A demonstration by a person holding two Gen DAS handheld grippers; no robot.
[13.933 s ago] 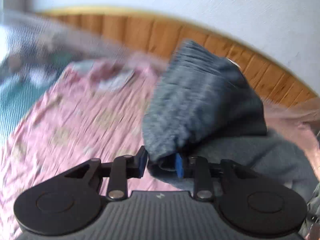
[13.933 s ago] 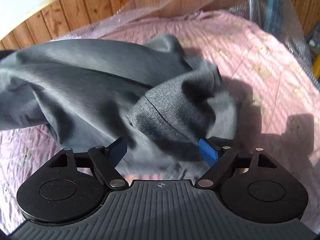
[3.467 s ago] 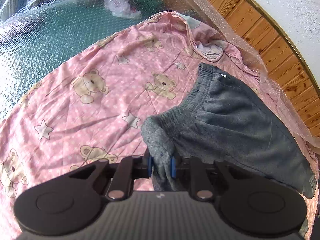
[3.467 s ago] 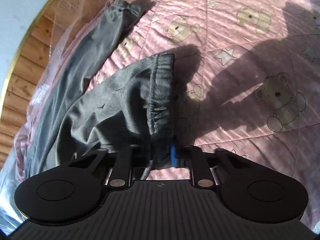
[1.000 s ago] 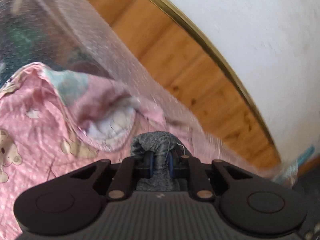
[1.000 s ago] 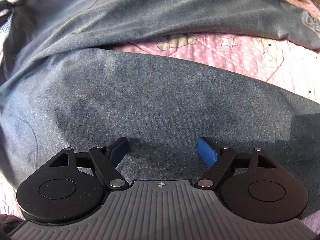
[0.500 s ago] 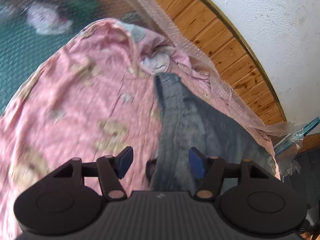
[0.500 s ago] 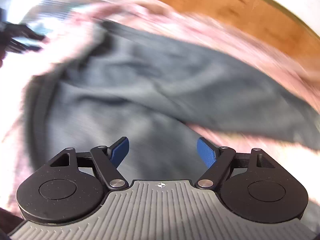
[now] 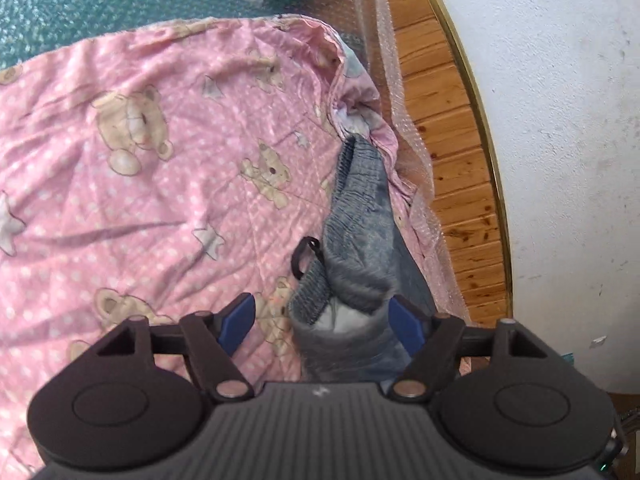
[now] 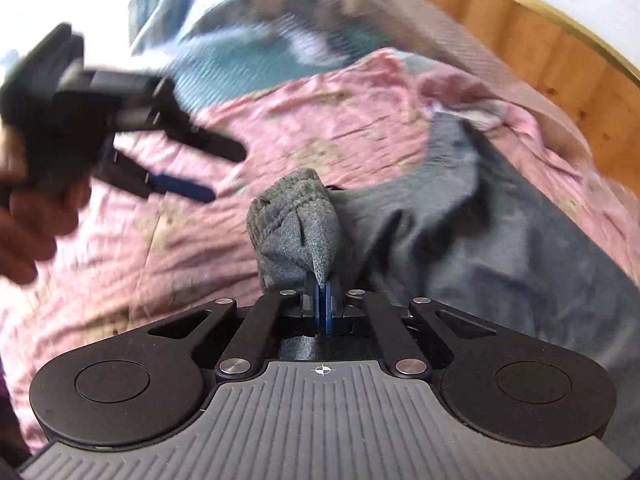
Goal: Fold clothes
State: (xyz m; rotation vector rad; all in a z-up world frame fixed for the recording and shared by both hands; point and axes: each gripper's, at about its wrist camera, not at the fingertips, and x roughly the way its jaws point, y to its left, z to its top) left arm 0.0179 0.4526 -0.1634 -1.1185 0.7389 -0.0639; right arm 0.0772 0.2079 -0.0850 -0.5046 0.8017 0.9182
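Trousers (image 9: 362, 216) of soft grey knit lie limp along the right edge of the pink bedspread (image 9: 132, 184); they look light, best taken by the ribbed waistband. At lower centre, the left gripper (image 9: 320, 322) is opening, cloth loose between its pads. The right gripper (image 10: 325, 304) is clamped on a bunched fold.

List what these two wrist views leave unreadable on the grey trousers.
- Trousers, left wrist view: legs cut off below the left gripper body.
- Right wrist view: motion blur smears the blanket print and trouser seams.
- Fabric inside the shut right gripper: which part is pinched, hidden by bunching.
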